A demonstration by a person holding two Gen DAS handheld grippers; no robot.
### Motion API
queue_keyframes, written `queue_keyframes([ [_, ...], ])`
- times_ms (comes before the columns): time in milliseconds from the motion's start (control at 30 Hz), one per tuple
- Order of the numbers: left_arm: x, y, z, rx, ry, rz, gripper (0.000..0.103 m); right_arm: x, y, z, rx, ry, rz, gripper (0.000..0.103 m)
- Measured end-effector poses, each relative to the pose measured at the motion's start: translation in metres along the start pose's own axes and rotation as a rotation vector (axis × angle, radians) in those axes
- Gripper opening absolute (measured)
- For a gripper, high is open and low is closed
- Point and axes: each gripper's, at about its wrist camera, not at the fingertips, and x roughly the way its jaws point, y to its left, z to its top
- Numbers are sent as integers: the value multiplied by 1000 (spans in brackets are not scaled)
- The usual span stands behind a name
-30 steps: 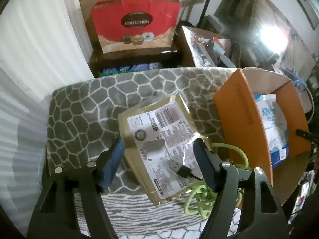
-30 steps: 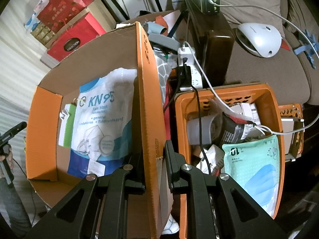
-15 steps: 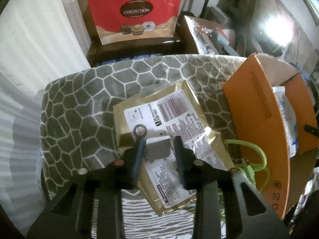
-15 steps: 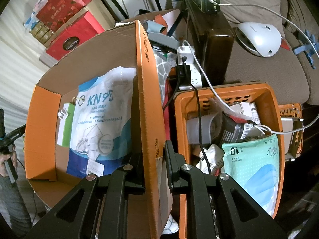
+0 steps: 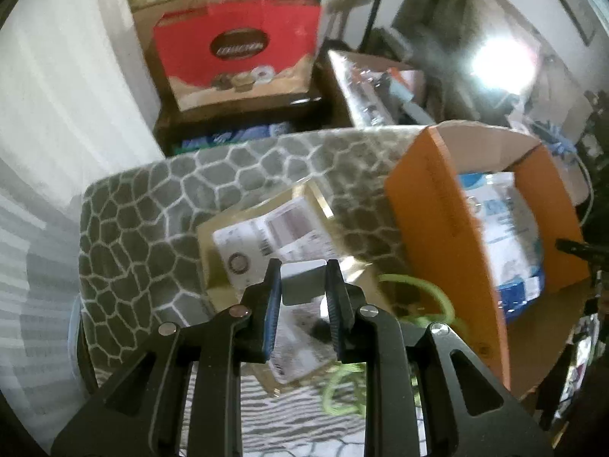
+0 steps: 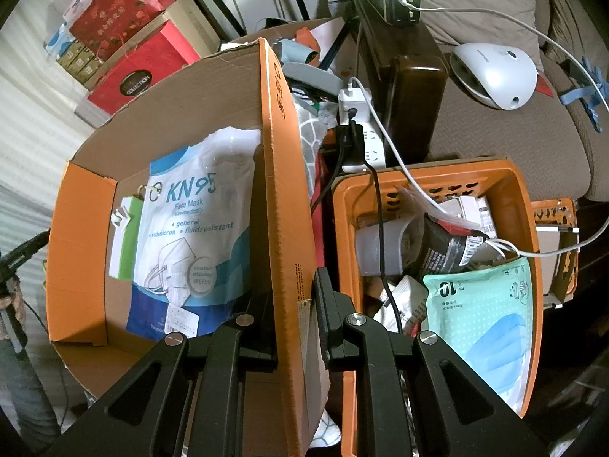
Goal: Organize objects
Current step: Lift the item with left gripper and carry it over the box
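Observation:
My left gripper point(image 5: 303, 282) is shut on a small white block, likely a charger plug point(image 5: 304, 280), held a little above a gold pouch with a white label point(image 5: 266, 236) on the grey patterned cushion point(image 5: 144, 205). A green cable point(image 5: 430, 293) hangs beside it. My right gripper point(image 6: 293, 297) is shut on the side wall of the orange cardboard box point(image 6: 283, 175), which also shows in the left wrist view point(image 5: 430, 205). Inside the box lie a KN95 mask pack point(image 6: 186, 228) and a green and white item point(image 6: 123, 240).
An orange plastic basket point(image 6: 514, 190) with mask packs, cables and a cup stands right of the box. A power strip point(image 6: 361, 141), a dark wooden armrest point(image 6: 415, 87) and a white device point(image 6: 495, 72) lie beyond. A red gift bag point(image 5: 236, 53) stands behind the cushion.
My left gripper closed on the white block lying on the gold pouch and lifted it, the view pulling back. My right gripper kept its hold on the box wall.

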Motion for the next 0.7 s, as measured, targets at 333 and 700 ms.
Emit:
queue_keyframes([
  [333,-36,-51,11,79,-52,-78,21,0,0,0,0,0,1,14],
  [700,-40,-111,15,162,-48,-133,21,0,0,0,0,0,2,14],
])
